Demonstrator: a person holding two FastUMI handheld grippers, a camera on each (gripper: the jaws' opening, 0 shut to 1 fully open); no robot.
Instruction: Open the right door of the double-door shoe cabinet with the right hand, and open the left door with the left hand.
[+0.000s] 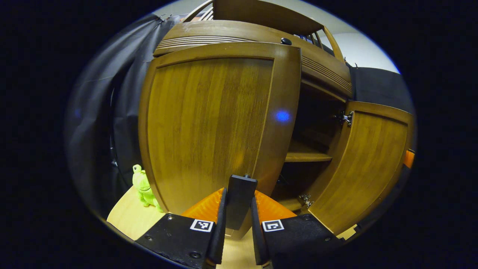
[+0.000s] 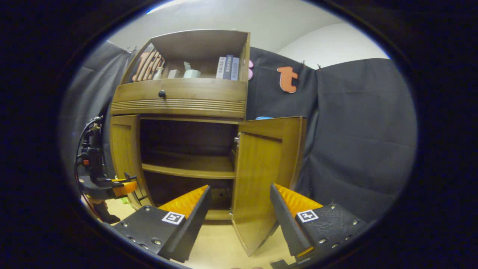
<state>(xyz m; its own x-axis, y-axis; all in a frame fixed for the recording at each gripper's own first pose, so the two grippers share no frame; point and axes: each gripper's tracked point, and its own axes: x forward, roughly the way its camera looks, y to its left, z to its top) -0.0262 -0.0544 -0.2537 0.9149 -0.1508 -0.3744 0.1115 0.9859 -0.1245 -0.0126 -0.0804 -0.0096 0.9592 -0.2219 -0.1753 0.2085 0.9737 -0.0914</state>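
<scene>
Both doors of the shoe cabinet [image 2: 179,101] are open.

Left gripper view: left gripper [image 1: 239,220] at bottom centre, fingers nearly together, pinching a dark flat handle [image 1: 241,198] that sticks out from the free edge of the left door [image 1: 209,127]. Both fingers look pressed on its sides, though fisheye distortion at the bottom edge makes contact hard to confirm fully. The left door takes up the middle of the frame, swung partly out. To its right is the dark cabinet interior with an inner shelf [image 1: 306,155]. The right door [image 1: 366,164] is at right of frame, swung wide, inside face and hinges [image 1: 346,118] visible. A green plush toy [image 1: 143,186] stands on the light wood floor [image 1: 127,220] at lower left, just beside the left door's bottom corner.

Right gripper view: right gripper [image 2: 241,213] at the bottom, fingers spread wide, nothing between them. The right door [image 2: 267,179] stands in the centre, its lower edge between the fingers but apart from both. The left door [image 2: 125,157] is at left of frame, seen edge-on and open. The left gripper [image 2: 123,186] is at lower left against that door. Above the doors there is a drawer with a dark knob [image 2: 162,93], and books [image 2: 228,68] on the open top shelf.
</scene>
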